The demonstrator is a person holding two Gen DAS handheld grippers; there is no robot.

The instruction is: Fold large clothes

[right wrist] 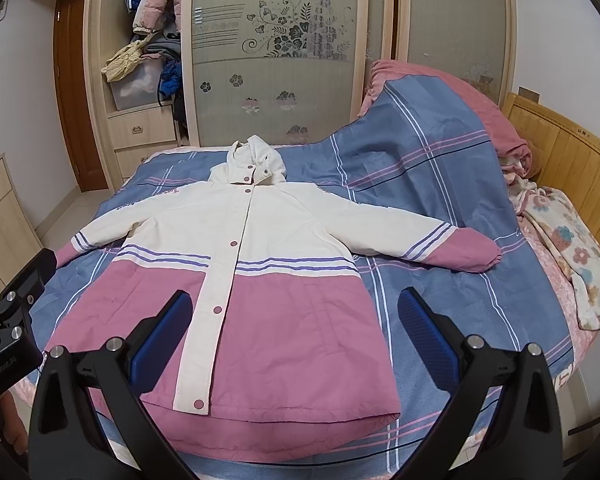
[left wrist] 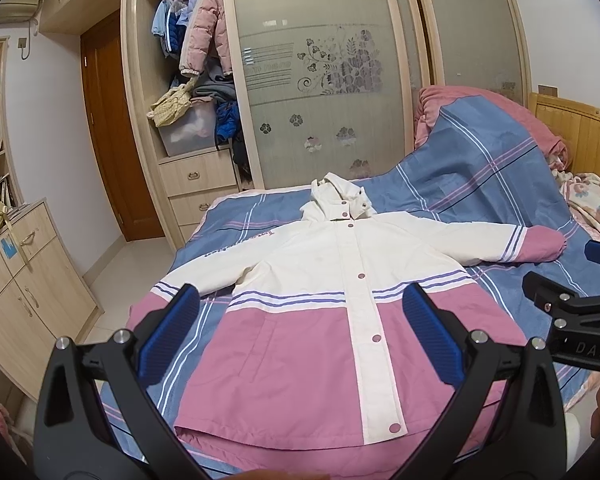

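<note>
A white and pink hooded jacket (left wrist: 312,300) lies flat and buttoned on the bed, front up, sleeves spread to both sides, hood at the far end. It also shows in the right wrist view (right wrist: 260,280). My left gripper (left wrist: 300,308) is open and empty, held above the jacket's hem on its left half. My right gripper (right wrist: 296,316) is open and empty, held above the hem on its right half. The right gripper's body shows at the right edge of the left wrist view (left wrist: 572,312). The left gripper's body shows at the left edge of the right wrist view (right wrist: 8,312).
The bed has a blue plaid sheet (right wrist: 440,184). A rolled pink quilt (right wrist: 460,96) and a floral blanket (right wrist: 572,248) lie at the right by the wooden headboard (right wrist: 572,160). A wardrobe (left wrist: 320,72) stands behind the bed. A low cabinet (left wrist: 24,280) stands at the left.
</note>
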